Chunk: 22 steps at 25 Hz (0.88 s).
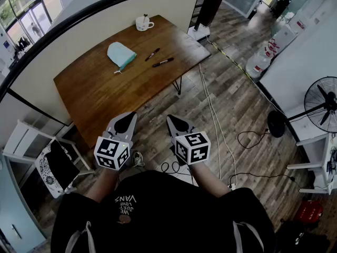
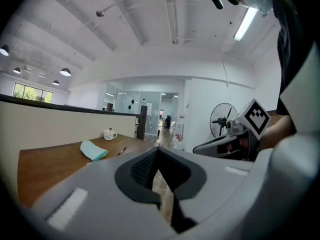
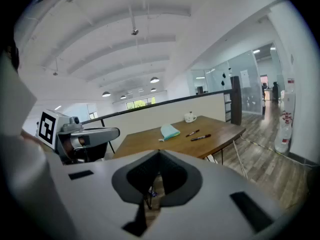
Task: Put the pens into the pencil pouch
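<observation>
Left claw (image 1: 126, 119) and right claw (image 1: 176, 122) both closed, empty
Side by side short of the tabletop (image 1: 100, 91); both pens (image 1: 162, 62) lie on it just beside the teal pencil pouch (image 1: 120, 55), well apart from the claws

Fan (image 1: 323, 102) cut by right edge, 2 pens (image 1: 163, 62) too small for detail

Holding left gripper (image 1: 128, 116) and right gripper (image 1: 171, 118) out front, side by side, tips angled a bit down. Jaws pressed together on both, nothing between them. Marker cubes (image 1: 192, 147) facing up, bare forearms (image 1: 208, 179) right behind.
</observation>
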### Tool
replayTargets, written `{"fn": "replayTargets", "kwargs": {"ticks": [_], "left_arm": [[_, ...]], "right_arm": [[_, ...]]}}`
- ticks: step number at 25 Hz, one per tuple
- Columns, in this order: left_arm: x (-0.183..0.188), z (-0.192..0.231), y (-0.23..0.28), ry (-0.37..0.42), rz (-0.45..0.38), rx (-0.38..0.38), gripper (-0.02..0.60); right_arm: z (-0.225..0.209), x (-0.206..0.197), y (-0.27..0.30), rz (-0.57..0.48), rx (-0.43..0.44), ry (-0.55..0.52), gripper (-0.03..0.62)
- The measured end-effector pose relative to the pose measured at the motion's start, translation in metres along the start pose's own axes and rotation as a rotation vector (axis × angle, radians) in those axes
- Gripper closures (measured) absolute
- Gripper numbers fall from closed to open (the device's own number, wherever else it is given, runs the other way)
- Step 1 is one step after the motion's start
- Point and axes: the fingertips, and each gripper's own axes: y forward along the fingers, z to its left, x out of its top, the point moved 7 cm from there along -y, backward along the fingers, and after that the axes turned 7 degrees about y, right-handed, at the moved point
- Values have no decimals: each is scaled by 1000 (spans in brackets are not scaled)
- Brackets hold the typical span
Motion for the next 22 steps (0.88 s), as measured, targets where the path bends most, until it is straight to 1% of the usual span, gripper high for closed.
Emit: {"fn": "replayTargets", "kwargs": {"ticks": [2, 4, 6, 9, 10, 11, 12, 13, 14, 15, 19, 22], "left_arm": [[0, 9, 3, -5, -7, -13, 571], [-1, 19, 9, -7, -16, -44, 571], [-3, 31, 18, -15, -23, -74, 571], [-11, 51, 29, -22, -8, -94, 569], [-13, 58, 32, -25, -1, -99, 563], [-16, 65, 34, -30, 5, -101, 563], [-18, 72, 37, -37, 9, -102, 560], [-19, 79, 40, -44, 14, -104, 526], [-21, 85, 42, -51, 20, -109, 461], [-22, 91, 44, -57, 26, -118, 439], [-26, 115, 52, -52, 49, -152, 439], [-32, 132, 59, -66, 71, -140, 439]], "right_arm": [[1, 4, 10, -3, -15, 3, 583], [0, 7, 22, -17, -32, 15, 582], [-3, 11, 36, -42, -54, 49, 582], [-8, 17, 55, -72, -87, 108, 579], [-9, 18, 61, -76, -103, 121, 568], [-10, 19, 67, -77, -120, 132, 531], [-11, 20, 74, -77, -138, 142, 466], [-12, 21, 79, -75, -154, 152, 445], [-12, 22, 85, -74, -167, 162, 445], [-13, 22, 90, -75, -178, 172, 445], [-13, 25, 107, -76, -217, 212, 445], [-16, 24, 118, -57, -236, 231, 445]]}}
